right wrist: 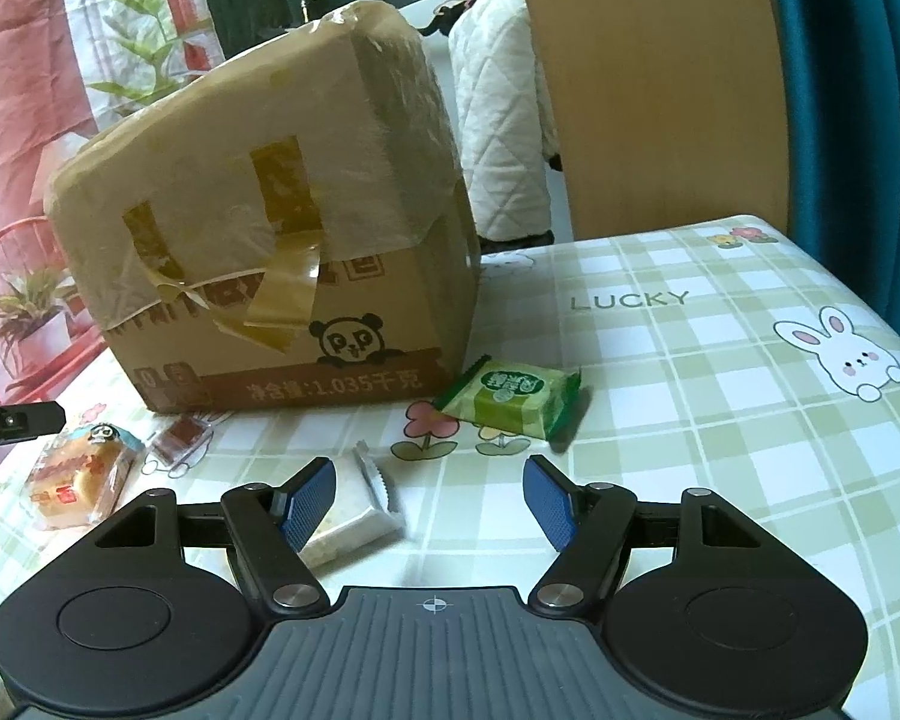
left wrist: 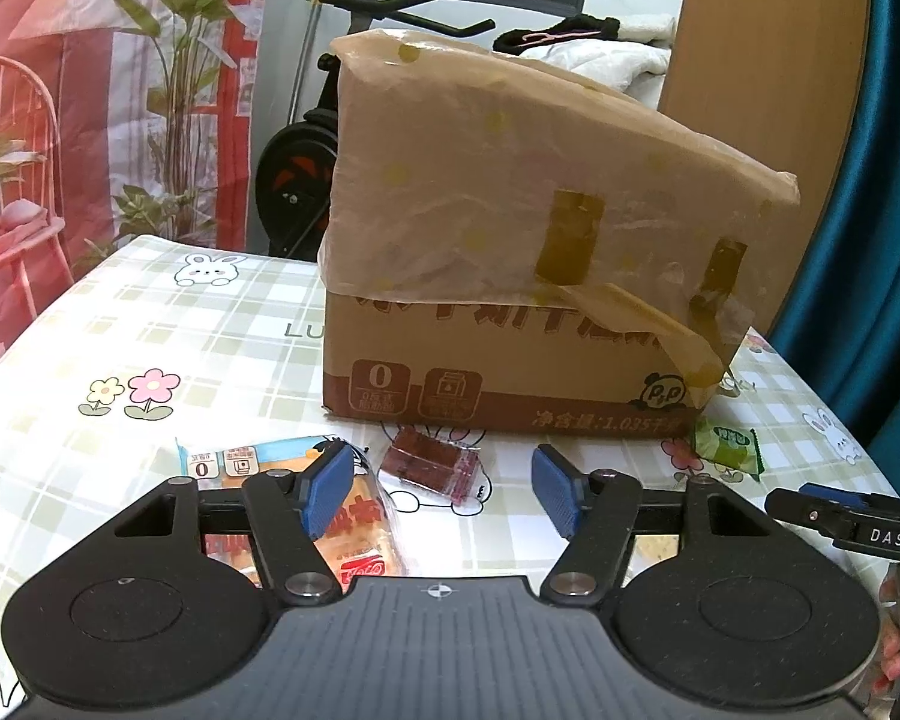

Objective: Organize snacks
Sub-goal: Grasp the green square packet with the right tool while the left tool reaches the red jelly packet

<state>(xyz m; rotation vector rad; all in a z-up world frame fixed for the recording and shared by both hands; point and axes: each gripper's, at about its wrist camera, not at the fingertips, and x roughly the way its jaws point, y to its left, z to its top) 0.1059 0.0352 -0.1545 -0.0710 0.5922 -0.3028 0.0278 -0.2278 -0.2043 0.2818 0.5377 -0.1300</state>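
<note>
Nearest, both tongs are held spread and empty, tilted down over the checked tablecloth [right wrist: 690, 360]. Left gripper [left wrist: 444, 489] is seen above a dark red snack packet [left wrist: 432, 465], its left pad over an orange cake packet [left wrist: 306, 504]. Right gripper [right wrist: 429, 501] is seen with a white wafer packet [right wrist: 354, 510] beside its left pad. Further off, a green snack packet [right wrist: 510, 399] is laid just beside the cardboard box [right wrist: 282, 240]. Box top is covered with taped plastic; contents cannot be told.

Left gripper [left wrist: 441, 489] and right gripper [right wrist: 429, 501] side by side, tilted downward, jaws apart, nothing between.
</note>
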